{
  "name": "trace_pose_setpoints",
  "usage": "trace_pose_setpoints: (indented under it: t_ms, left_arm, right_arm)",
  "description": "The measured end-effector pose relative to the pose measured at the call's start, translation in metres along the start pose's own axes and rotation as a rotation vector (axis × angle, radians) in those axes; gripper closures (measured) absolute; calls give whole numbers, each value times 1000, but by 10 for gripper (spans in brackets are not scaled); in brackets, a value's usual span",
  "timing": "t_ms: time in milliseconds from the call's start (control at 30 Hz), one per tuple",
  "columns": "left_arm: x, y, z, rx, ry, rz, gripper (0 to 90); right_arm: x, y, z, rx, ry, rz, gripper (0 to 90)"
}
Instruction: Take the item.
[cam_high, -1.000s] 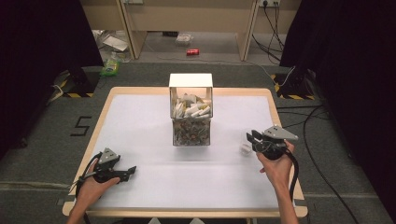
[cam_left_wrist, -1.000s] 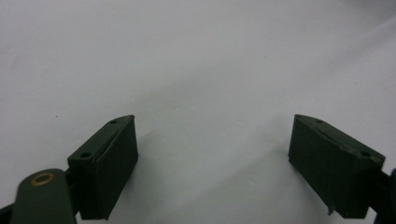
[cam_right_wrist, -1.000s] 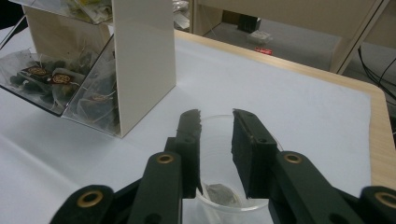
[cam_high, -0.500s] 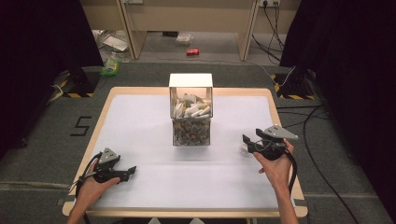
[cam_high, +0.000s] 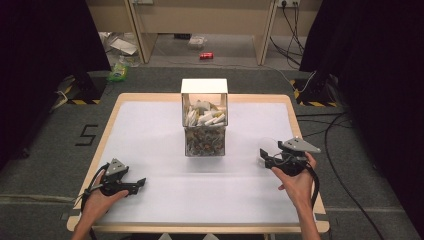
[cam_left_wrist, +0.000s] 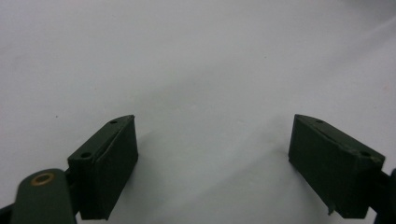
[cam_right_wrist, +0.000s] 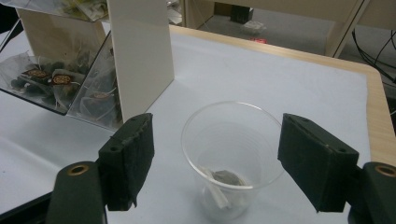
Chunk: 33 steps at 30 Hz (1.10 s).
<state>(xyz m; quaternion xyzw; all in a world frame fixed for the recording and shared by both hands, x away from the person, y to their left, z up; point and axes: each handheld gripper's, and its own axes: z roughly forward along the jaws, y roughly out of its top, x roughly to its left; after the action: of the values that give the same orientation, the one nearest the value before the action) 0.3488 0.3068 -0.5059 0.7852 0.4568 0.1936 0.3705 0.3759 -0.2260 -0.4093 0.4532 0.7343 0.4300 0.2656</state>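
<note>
Clear plastic cup (cam_right_wrist: 232, 154): upright on the white table (cam_high: 150, 130), right of the dispenser box (cam_high: 204, 117), just ahead of the right gripper (cam_high: 263, 156). Thin ribbed wall, round open rim, see-through to the base. Contents: one tea bag (cam_right_wrist: 223, 179), dark, lying at the bottom with a pale tag beside it.

Dispenser box: clear walls, white top and side panels, mid-table. Upper compartment stocked with white sachets; lower compartment packed with mesh tea bags carrying dark labels.

Right gripper: released, jaws spread wide on either side of the cup, touching neither wall.

Left gripper (cam_left_wrist: 212, 154): released, jaws wide apart over bare table near the front left edge, well apart from cup and box.
</note>
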Motion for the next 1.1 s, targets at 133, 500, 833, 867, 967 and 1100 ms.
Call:
trace_pose_setpoints:
  t_ms: [133,500,833,867,967,1100]
  left_arm:
    - [0,0,0,0,0,0,150]
    - [0,0,0,0,0,1,149]
    - [0,0,0,0,1,1,150]
    - [0,0,0,0,0,1,150]
    - [0,0,0,0,1,1,150]
    - [0,0,0,0,1,1,149]
  right_arm:
    - [-1,-4,-3,5,-3,-1,274]
    - [-2,-17,-9,27,-4,4,268]
    - [-4,-28,-14,36,-2,15,267]
    - [-4,-29,-14,36,-1,13,267]
    - [-3,-32,-14,46,6,11,267]
    - [0,-36,-13,50,8,13,266]
